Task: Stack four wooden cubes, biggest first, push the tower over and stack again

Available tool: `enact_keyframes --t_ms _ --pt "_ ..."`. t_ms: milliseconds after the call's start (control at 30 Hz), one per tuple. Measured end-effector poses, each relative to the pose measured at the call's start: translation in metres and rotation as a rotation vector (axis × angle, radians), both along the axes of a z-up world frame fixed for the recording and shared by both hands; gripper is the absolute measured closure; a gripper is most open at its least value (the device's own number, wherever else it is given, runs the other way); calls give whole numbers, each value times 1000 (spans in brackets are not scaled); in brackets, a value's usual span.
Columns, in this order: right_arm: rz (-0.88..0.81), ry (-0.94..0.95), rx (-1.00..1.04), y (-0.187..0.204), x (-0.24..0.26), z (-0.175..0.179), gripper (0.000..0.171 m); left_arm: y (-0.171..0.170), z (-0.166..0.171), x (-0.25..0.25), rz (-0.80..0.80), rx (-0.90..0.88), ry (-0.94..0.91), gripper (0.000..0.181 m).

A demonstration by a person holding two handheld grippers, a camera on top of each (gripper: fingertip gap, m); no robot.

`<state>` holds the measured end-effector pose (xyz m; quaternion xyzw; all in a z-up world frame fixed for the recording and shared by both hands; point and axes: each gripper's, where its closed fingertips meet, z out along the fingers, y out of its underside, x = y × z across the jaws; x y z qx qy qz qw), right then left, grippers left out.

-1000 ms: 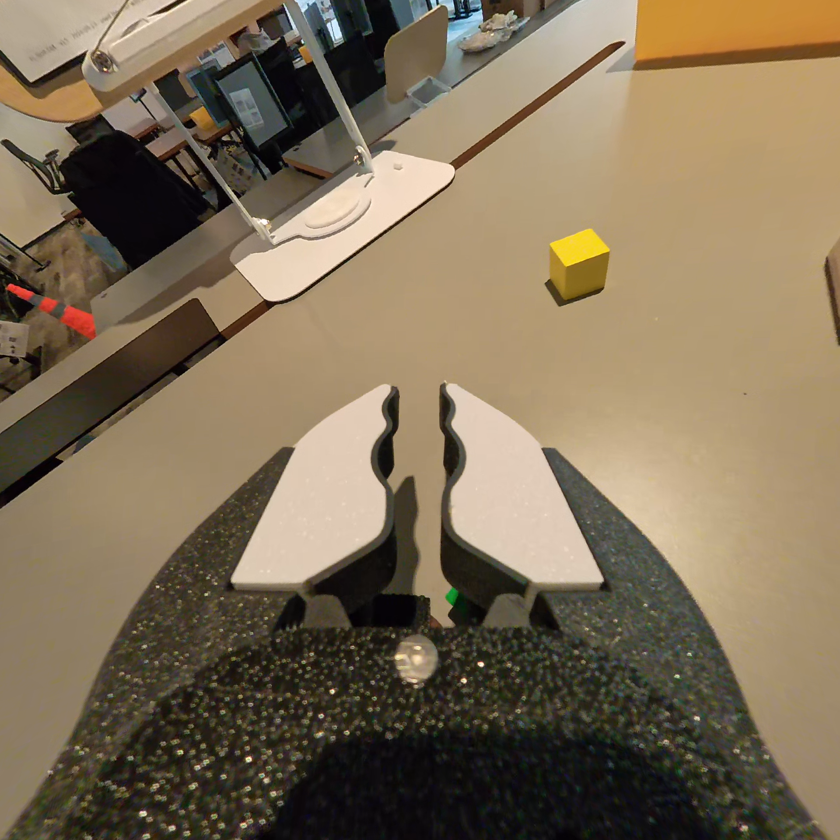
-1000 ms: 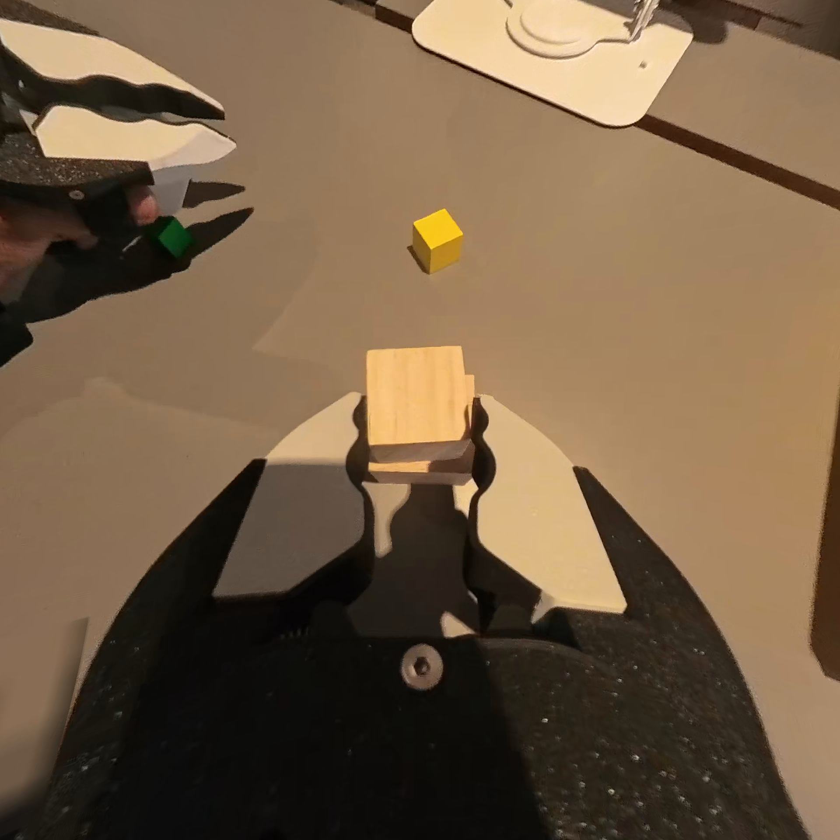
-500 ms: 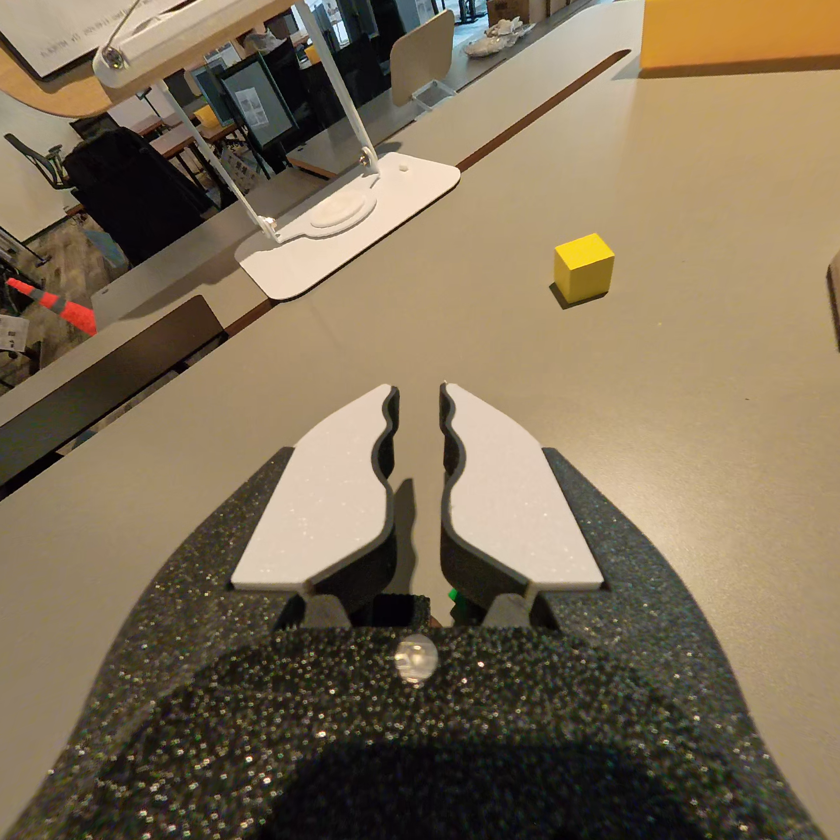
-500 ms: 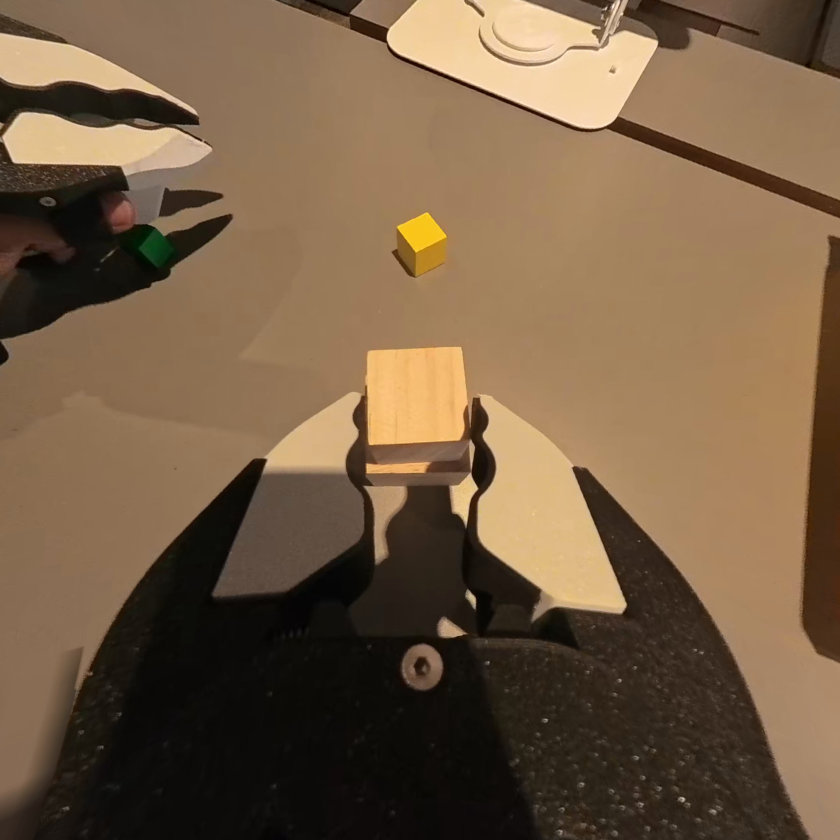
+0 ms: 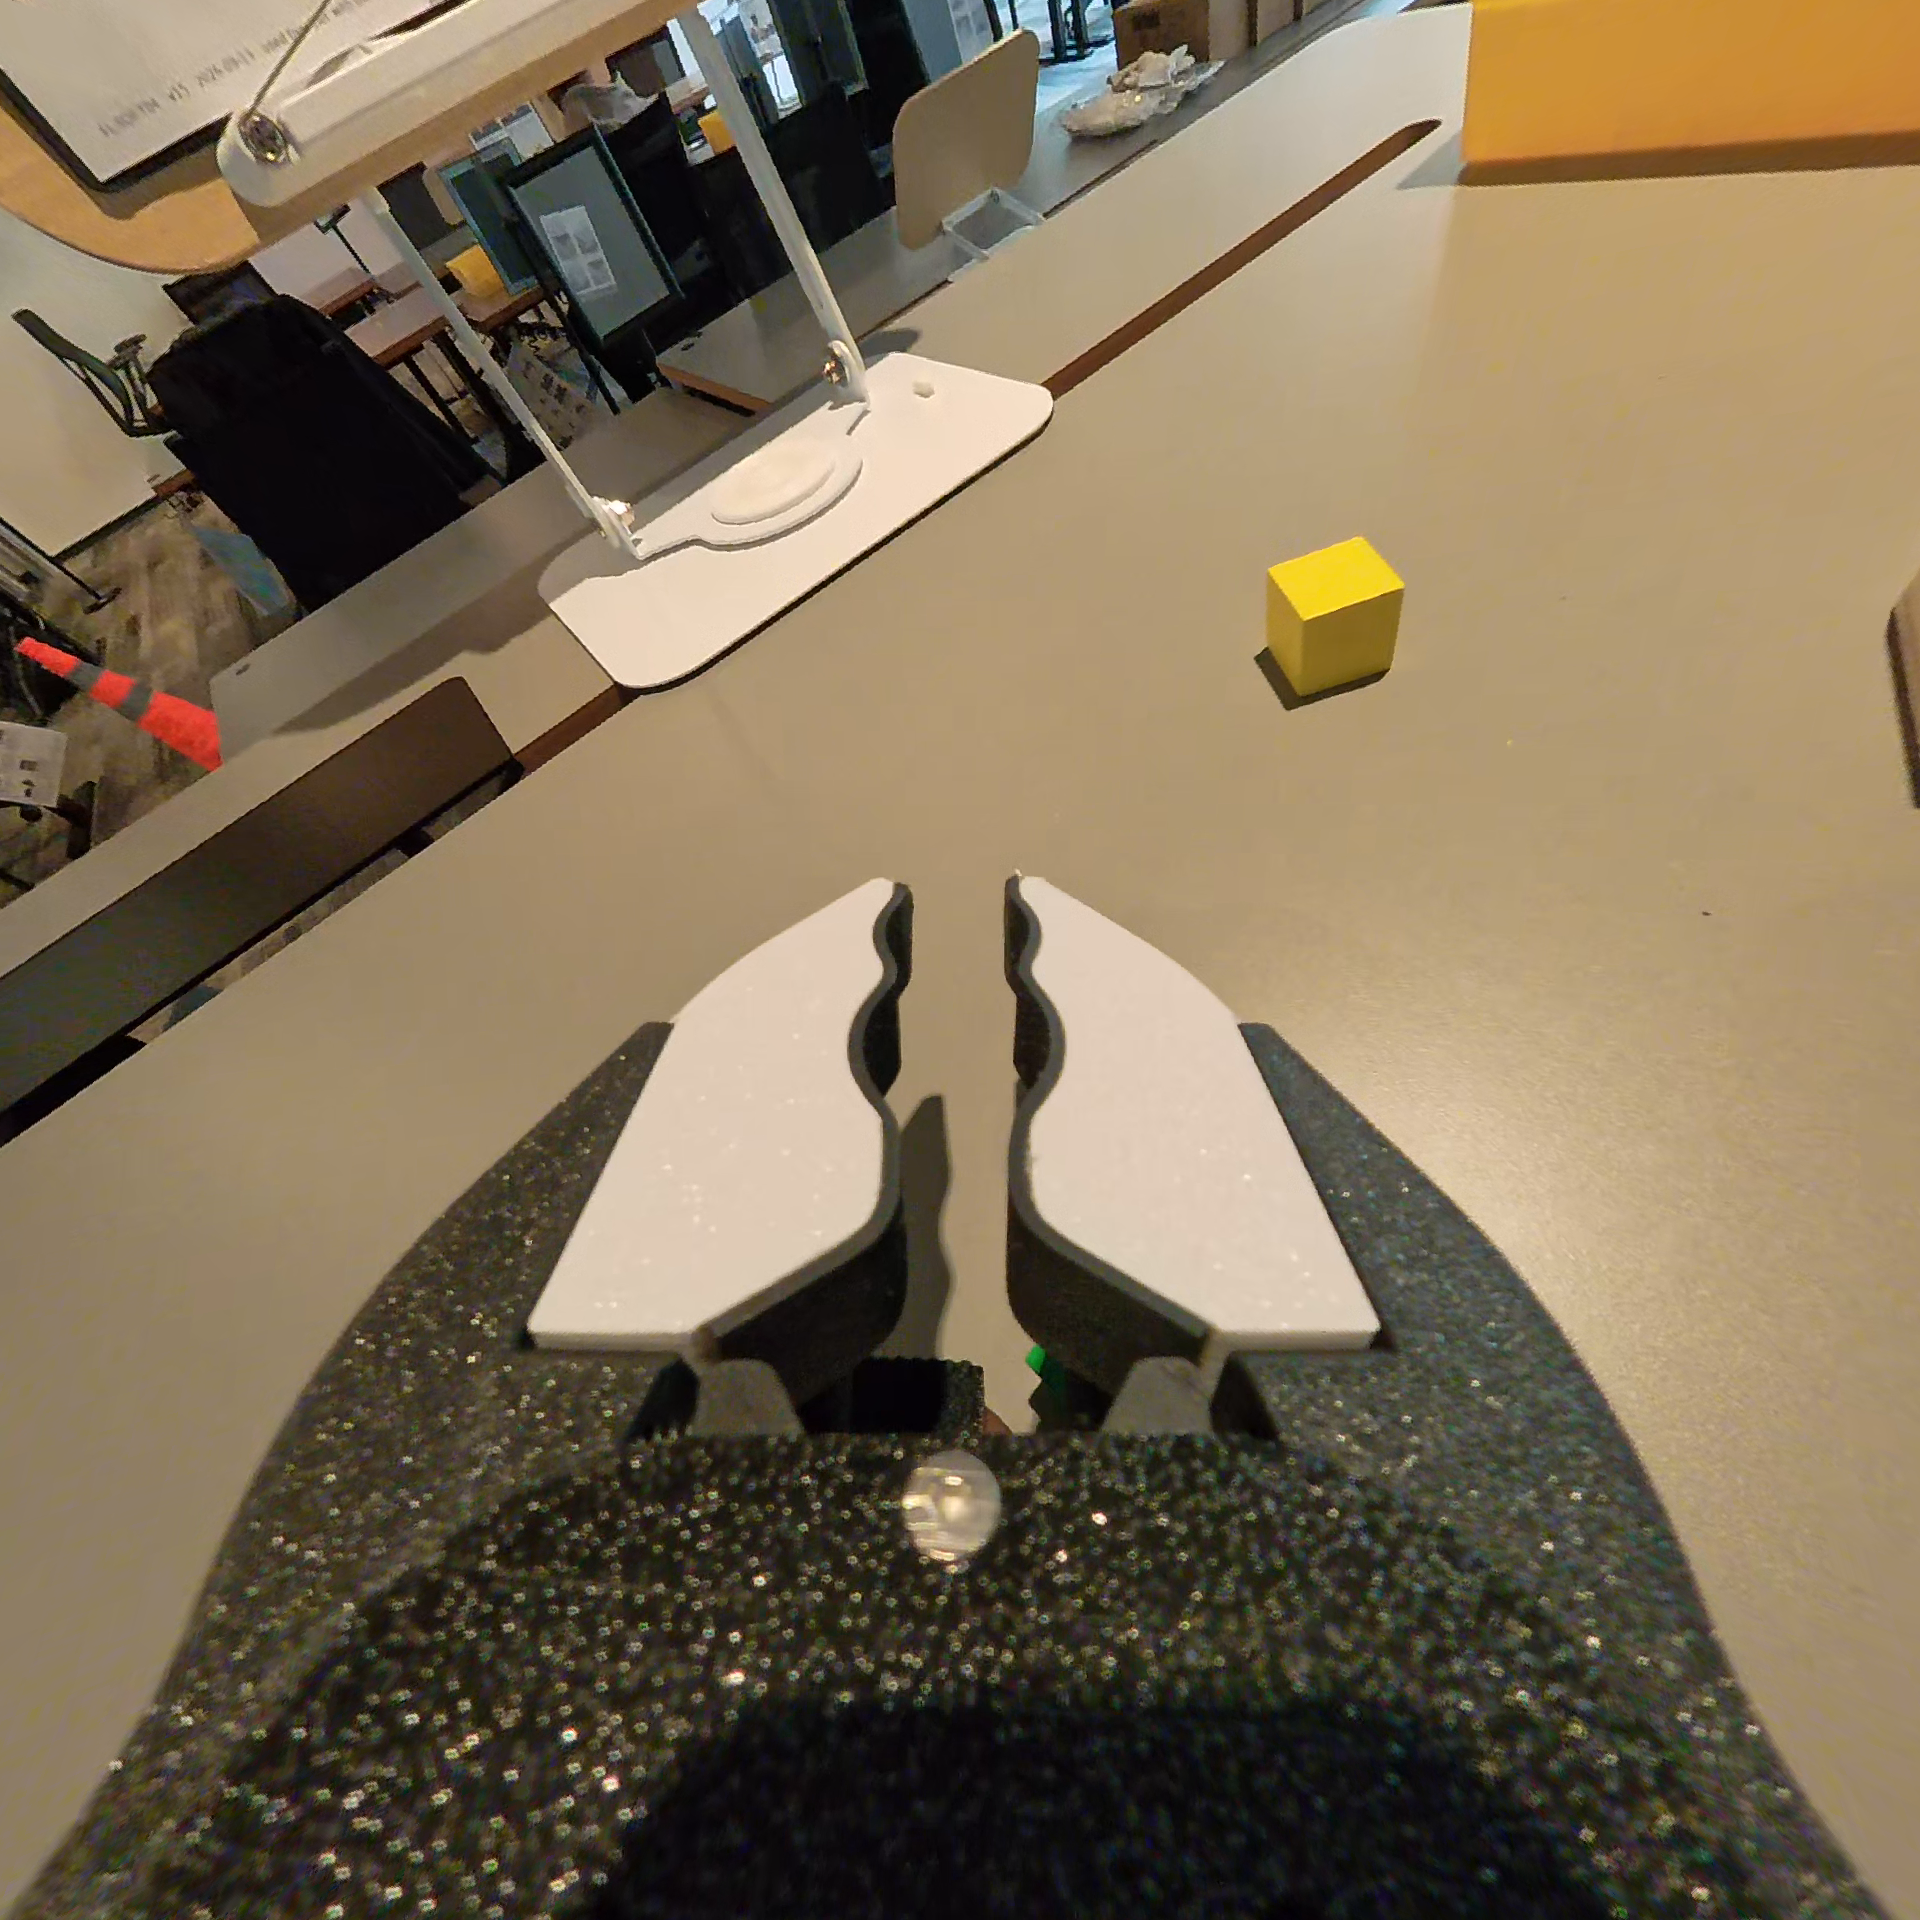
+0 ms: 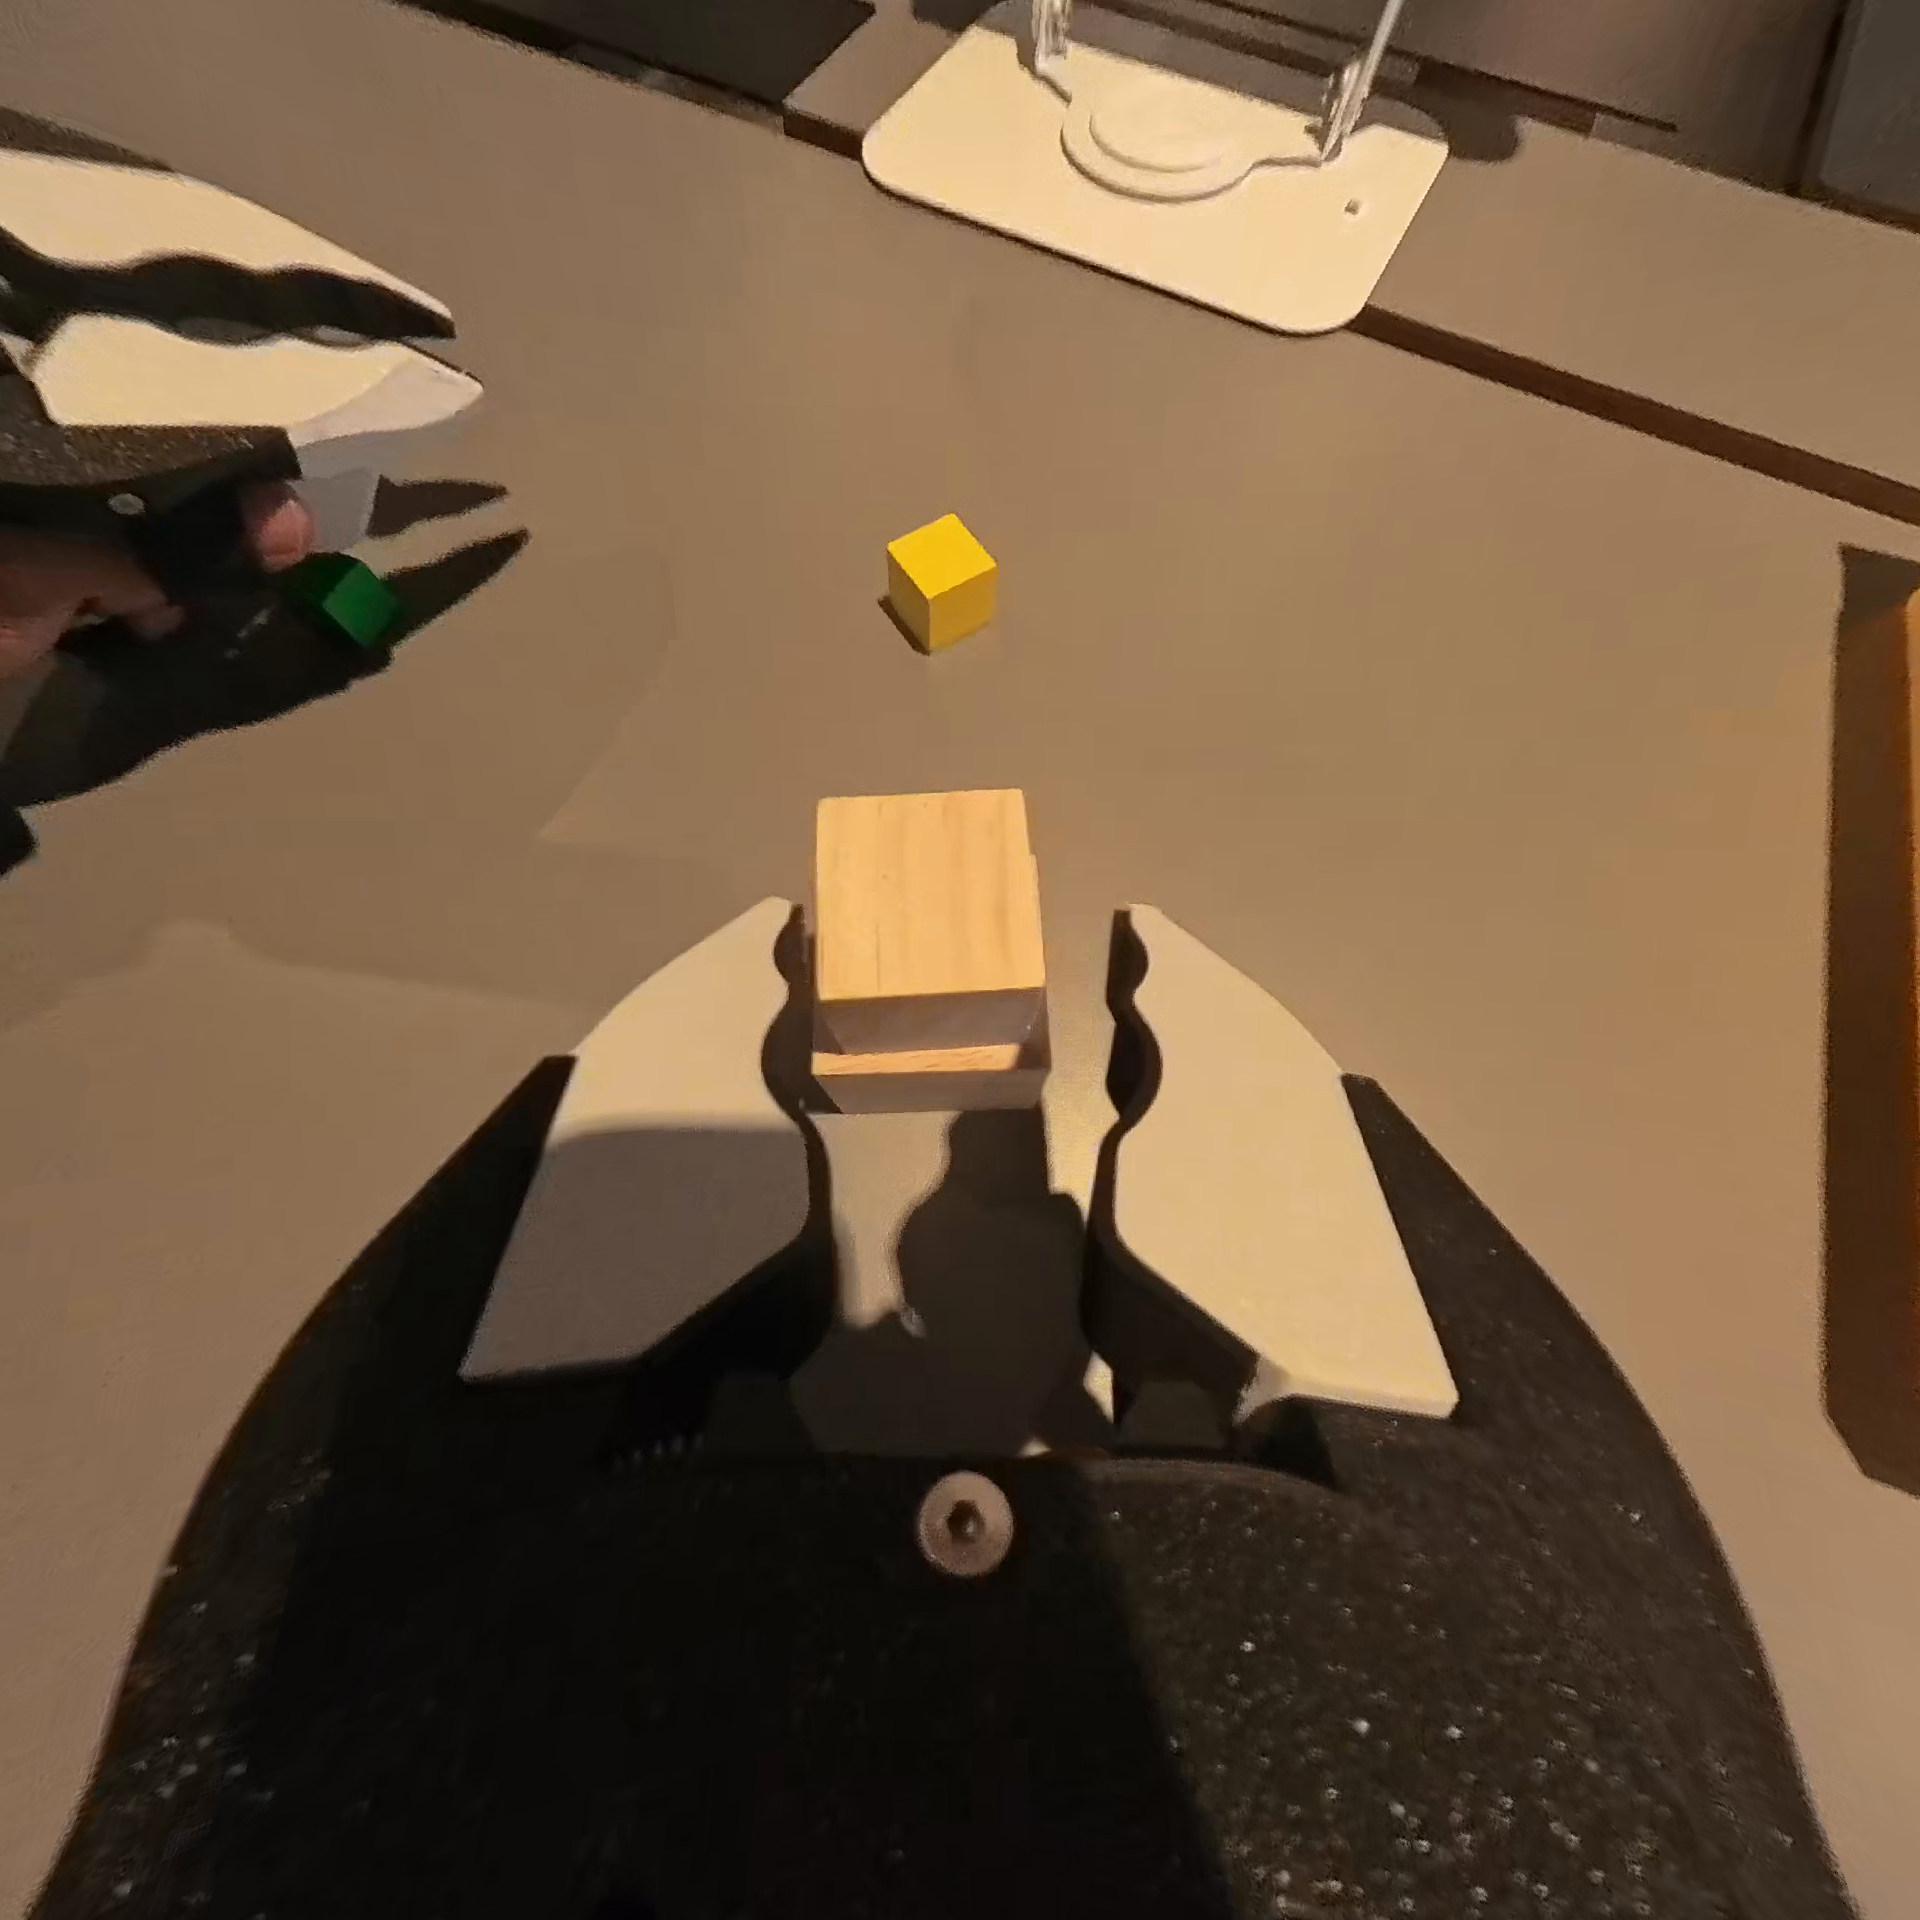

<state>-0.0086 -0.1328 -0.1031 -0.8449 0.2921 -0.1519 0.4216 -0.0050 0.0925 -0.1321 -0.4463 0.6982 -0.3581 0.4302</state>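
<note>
In the right wrist view, a plain wooden cube (image 6: 925,904) sits on a slightly larger plain cube (image 6: 925,1086) on the grey table. My right gripper (image 6: 956,909) is open around the upper cube, with a gap at its right finger. A yellow cube (image 6: 940,582) lies farther on and also shows in the left wrist view (image 5: 1335,613). My left gripper (image 5: 958,888) is nearly shut with a narrow gap and holds nothing. It shows at the left of the right wrist view (image 6: 465,358), above a small green cube (image 6: 348,601). A sliver of the green cube (image 5: 1039,1387) shows under its fingers.
A white stand base (image 5: 800,520) sits at the table's far side, also in the right wrist view (image 6: 1153,177). A wooden board (image 6: 1881,1039) lies along the right edge. A dark seam (image 6: 1662,405) crosses the table behind the cubes. About 25 cm separates my left fingertips from my right. From either gripper's tips it is about 15 cm to the yellow cube (image 6: 940,582). It is also in sight in the left wrist view (image 5: 1375,575).
My right gripper has opened off the upper wooden cube, which stays on the lower one. My left gripper has barely moved.
</note>
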Motion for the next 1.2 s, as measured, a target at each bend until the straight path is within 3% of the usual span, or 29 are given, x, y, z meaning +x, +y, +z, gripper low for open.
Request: enact_keyframes --t_ms 200,300,467,733,833,967,1200 --pt "124 36 275 -12 -11 25 118 3 17 -2 -9 -150 -69 163" --pt "167 -74 367 -28 -12 37 126 4 37 -5 -29 -261 -148 161" --pt "159 -117 410 -51 -9 14 129 -3 73 -13 -58 -342 -328 155" --pt "174 -154 467 -60 -15 5 129 -57 104 -21 -112 -380 -454 136" --pt "190 -146 467 -57 -15 4 126 -88 81 -3 -56 -429 -334 135" --pt "200 -147 484 -56 -17 6 126 -113 21 30 70 -307 -69 130" --pt "208 -95 601 -63 -15 14 125 -111 -20 63 183 -192 179 130"
